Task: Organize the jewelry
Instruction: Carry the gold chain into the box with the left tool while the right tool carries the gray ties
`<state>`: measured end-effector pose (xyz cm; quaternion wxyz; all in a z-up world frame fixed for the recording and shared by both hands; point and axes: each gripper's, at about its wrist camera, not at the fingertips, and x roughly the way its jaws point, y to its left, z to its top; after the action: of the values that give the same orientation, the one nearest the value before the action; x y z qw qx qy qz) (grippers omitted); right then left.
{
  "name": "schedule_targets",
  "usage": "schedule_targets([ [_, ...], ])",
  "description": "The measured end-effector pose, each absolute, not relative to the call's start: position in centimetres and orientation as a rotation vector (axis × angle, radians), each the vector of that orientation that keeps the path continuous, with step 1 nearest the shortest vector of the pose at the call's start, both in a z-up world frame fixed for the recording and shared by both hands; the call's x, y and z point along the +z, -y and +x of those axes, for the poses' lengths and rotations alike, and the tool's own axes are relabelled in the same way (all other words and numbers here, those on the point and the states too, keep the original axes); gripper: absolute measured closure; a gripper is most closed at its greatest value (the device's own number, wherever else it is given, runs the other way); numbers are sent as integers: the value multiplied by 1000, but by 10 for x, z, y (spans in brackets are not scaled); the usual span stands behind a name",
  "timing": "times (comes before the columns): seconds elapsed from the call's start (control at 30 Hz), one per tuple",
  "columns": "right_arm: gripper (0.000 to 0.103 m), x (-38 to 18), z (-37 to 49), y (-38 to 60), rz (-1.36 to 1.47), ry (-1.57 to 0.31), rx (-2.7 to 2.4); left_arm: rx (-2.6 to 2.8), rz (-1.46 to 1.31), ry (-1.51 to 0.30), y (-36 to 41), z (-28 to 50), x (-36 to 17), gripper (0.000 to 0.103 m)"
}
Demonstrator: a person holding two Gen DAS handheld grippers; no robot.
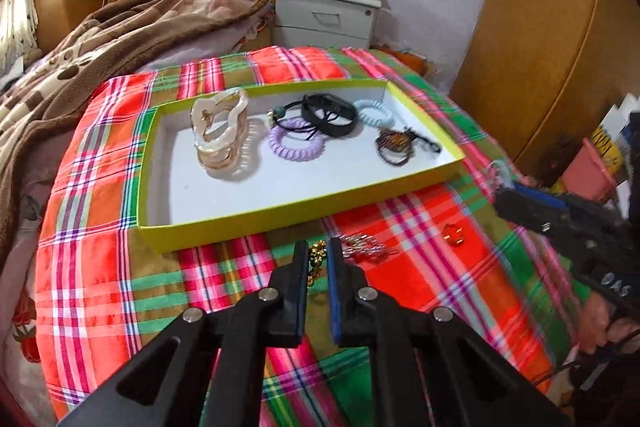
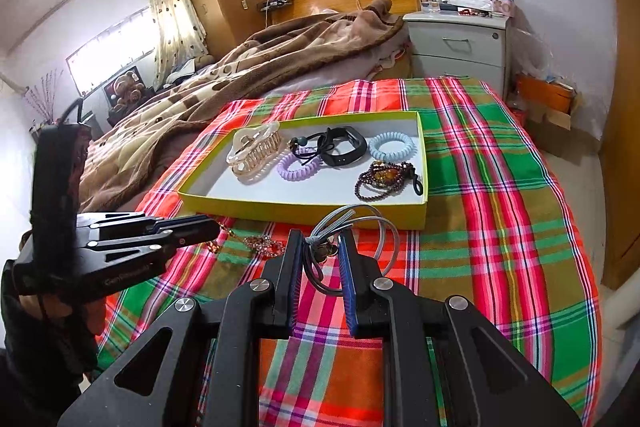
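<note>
Left tongs (image 1: 317,255): clamped on a thin gold bead chain (image 1: 316,261), just off the plaid blanket (image 1: 100,187) near the tray. Risk: the chain is slight and dangles; it could slip from the pads or snag the silver-pink trinket (image 1: 366,247) beside it.

Yellow-rimmed tray (image 1: 280,207): on the bed, centre-far; holds a cream claw clip (image 1: 220,131), lilac coil tie (image 1: 294,145), black band (image 1: 328,117), pale blue coil tie (image 1: 374,113) and dark bead bracelet (image 1: 396,145).

Right tongs (image 2: 320,247): clamped on a grey elastic cord loop with a small charm (image 2: 352,223), held near the tray's front wall. Risk: the springy loops could catch on that wall.

Views: the left wrist alone shows an orange-red ring (image 1: 454,237) lying loose on the blanket; the right wrist alone shows the cord clearly.
</note>
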<state>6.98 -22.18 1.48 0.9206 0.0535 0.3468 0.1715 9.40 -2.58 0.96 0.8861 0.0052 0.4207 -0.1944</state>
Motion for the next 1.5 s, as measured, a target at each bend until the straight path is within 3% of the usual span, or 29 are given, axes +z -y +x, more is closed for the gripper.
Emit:
schedule_targets([
  [0.97, 85, 55, 103, 185, 25, -645, 407, -351, -47, -729, -20, 111, 80, 94],
  [1.23, 85, 48, 134, 168, 14, -686, 432, -327, -41, -724, -27, 130, 82, 94],
  [1.5, 85, 17, 168, 150, -7, -784, 435, -313, -63, -786, -27, 153, 52, 94],
])
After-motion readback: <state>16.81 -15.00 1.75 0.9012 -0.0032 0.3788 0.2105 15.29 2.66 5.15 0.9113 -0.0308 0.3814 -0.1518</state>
